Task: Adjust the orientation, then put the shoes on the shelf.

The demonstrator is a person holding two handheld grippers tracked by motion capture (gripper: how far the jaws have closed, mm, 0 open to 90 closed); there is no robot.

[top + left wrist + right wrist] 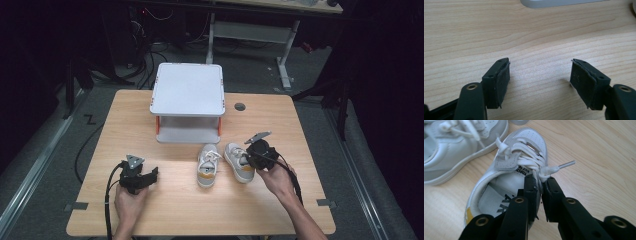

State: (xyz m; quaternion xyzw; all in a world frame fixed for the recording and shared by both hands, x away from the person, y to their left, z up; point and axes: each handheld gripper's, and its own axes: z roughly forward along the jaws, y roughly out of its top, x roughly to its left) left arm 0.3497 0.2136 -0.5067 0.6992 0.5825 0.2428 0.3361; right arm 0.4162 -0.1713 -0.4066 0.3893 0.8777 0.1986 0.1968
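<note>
Left gripper [540, 75] low, jaws wide apart — right gripper [541, 185] pinched tight, angled downward.

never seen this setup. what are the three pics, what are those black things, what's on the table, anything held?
No robot arm here: a person holds a hand-operated two-jaw gripper in each hand. One picture looks down on the wooden table from above; the other two come from cameras riding on each gripper, looking along its black jaws. On the table stand a small white two-level shelf and a pair of white shoes with yellow heels. The left gripper rests over bare wood, jaws apart, nothing between them. The right gripper has its jaws pinched on the side wall of the right-hand shoe, beside the white laces. The other shoe lies untouched next to it.
</note>
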